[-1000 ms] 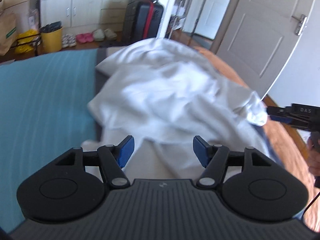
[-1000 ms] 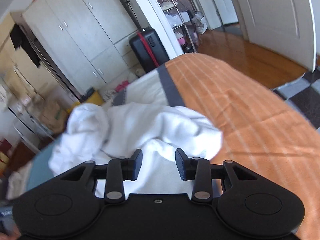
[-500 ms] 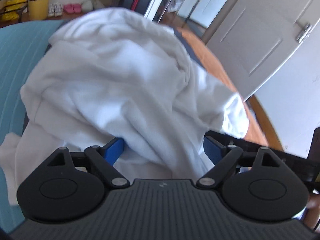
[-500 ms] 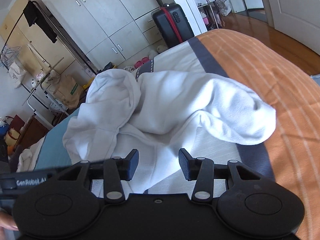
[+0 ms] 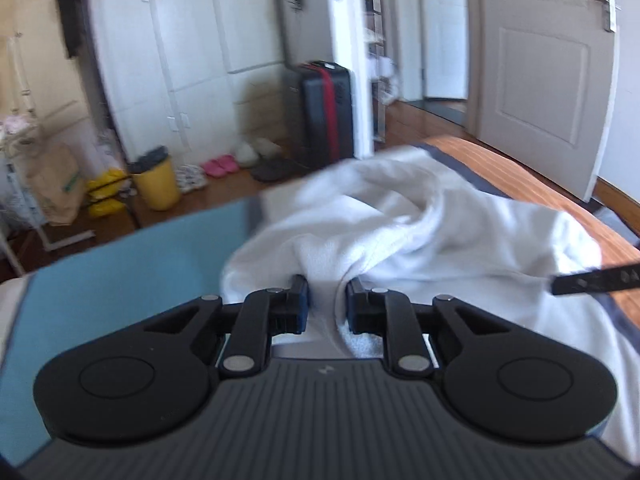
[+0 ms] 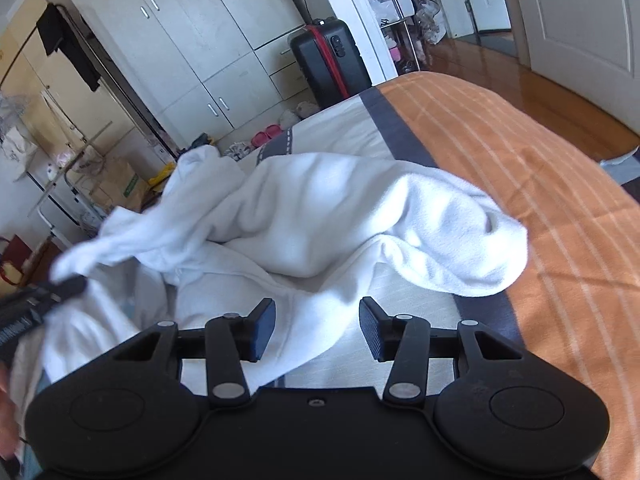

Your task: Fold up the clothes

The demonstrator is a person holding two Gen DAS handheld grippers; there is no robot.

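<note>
Here, a white fleece garment (image 6: 320,208) is seen bunched and unfolded on a bed (image 6: 540,168), spread across the pale middle band of the cover beside the orange striped part. A pinch of its cloth is clamped between the closed blue-padded fingers of the left gripper (image 5: 326,306), seemingly so that an edge can be lifted and drawn out of the heap; which part of the garment is held cannot be told. The right gripper (image 6: 318,330) is held low over the near side of the garment with its fingers (image 6: 264,330) well apart and a fold of cloth lying between them, ungripped, as though a second hold is being sought. Its tip is glimpsed in the left wrist view at the garment's right edge (image 5: 596,278). The garment is judged crumpled rather than squared, so that spreading would be needed before any neat fold. A teal section of the cover (image 5: 120,264) is shown to the left of the garment. Beyond the garment, on a wooden floor, a black suitcase with a red strap (image 6: 328,64) is stood against white wardrobes (image 6: 192,48), with a yellow bin (image 5: 154,180) and pink slippers (image 5: 218,166) nearby. To the right of the garment, a white door (image 5: 548,68) is seen standing open.
</note>
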